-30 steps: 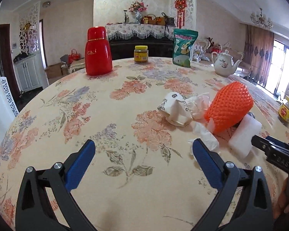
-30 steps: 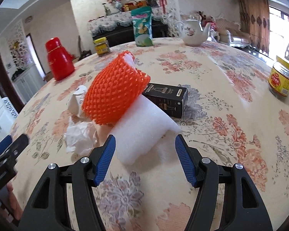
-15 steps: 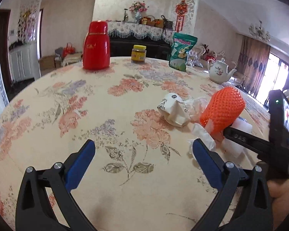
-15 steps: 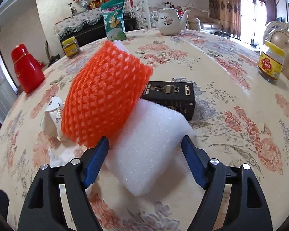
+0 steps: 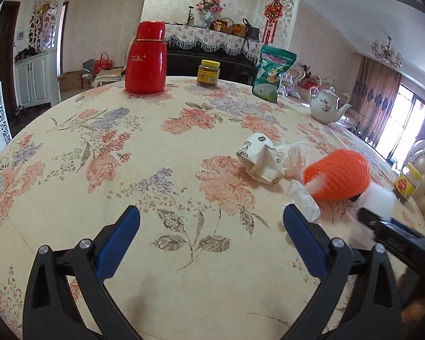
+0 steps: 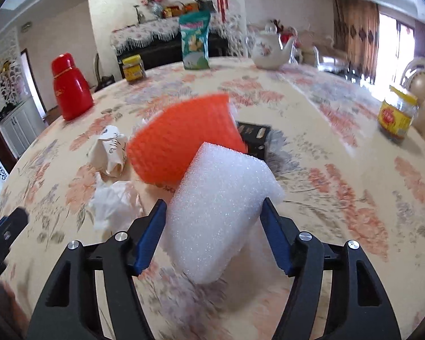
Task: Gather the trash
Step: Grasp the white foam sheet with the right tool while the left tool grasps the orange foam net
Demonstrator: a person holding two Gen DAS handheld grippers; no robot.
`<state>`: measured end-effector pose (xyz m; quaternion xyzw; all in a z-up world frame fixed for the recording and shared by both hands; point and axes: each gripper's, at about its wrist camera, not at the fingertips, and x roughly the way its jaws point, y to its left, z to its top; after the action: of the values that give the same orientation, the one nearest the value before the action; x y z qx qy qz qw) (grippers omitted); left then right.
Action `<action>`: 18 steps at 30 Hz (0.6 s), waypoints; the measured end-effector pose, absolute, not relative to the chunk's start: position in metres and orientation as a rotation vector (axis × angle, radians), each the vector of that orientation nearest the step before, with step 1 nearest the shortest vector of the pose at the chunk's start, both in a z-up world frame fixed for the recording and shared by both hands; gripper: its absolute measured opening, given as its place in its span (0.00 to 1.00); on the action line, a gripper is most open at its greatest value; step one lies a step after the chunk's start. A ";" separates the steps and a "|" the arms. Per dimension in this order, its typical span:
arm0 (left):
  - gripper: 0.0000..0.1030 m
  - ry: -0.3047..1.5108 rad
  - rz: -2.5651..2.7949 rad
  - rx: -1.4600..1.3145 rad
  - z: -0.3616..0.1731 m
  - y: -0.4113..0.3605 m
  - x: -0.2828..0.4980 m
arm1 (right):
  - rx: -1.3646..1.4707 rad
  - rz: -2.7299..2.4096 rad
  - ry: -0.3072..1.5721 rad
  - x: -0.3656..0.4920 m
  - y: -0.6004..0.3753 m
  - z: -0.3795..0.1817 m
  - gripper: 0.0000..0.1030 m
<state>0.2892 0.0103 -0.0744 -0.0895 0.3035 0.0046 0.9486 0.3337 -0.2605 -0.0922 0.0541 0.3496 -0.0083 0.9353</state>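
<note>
The right hand-held gripper (image 6: 214,221) has its blue pads pressed against both sides of a white foam block (image 6: 221,206), so it is gripping that piece; the block looks tilted up, though whether it is fully clear of the table (image 6: 340,147) I cannot tell. Just behind the foam, and seemingly touching it, sits an orange foam net (image 6: 184,144), and behind that a small black box (image 6: 255,138) lies flat. To the left of the net are a crumpled paper cup (image 6: 110,153) and a wad of white tissue (image 6: 113,204).

The left hand-held gripper (image 5: 211,228) is spread wide with nothing between its fingers, hovering over bare tablecloth short of the pile.

As for progress, the job looks barely begun: one piece is gripped, while the net, cup, tissue and perhaps the box are not yet collected. No bin or bag shows in either view, so where the trash should go is unclear.

The right wrist view alone shows the grip on the foam and the black box. The left wrist view shows the pile from the side, with the cup (image 5: 259,164) and tissue (image 5: 303,201) nearest its open fingers, and the red flask (image 5: 146,58) sharply. Both views catch a teapot (image 5: 325,107), a green snack bag (image 5: 273,72) and jars farther off, which do not look like trash.
</note>
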 end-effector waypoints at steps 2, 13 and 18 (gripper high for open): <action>0.95 0.628 -0.011 -0.174 -0.075 0.006 0.290 | 0.122 -0.032 0.682 0.324 -0.271 -0.089 0.62; 0.94 0.663 -0.117 -0.089 -0.077 -0.026 0.286 | 0.332 -0.084 0.558 0.306 -0.348 -0.072 0.62; 0.94 0.716 -0.211 -0.030 -0.074 -0.068 0.284 | 0.373 -0.160 0.544 0.302 -0.380 -0.071 0.62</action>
<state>0.2845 -0.0677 -0.0736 -0.0147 0.3496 -0.1033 0.9311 0.3024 -0.3798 -0.0712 0.1830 0.2669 -0.0787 0.9429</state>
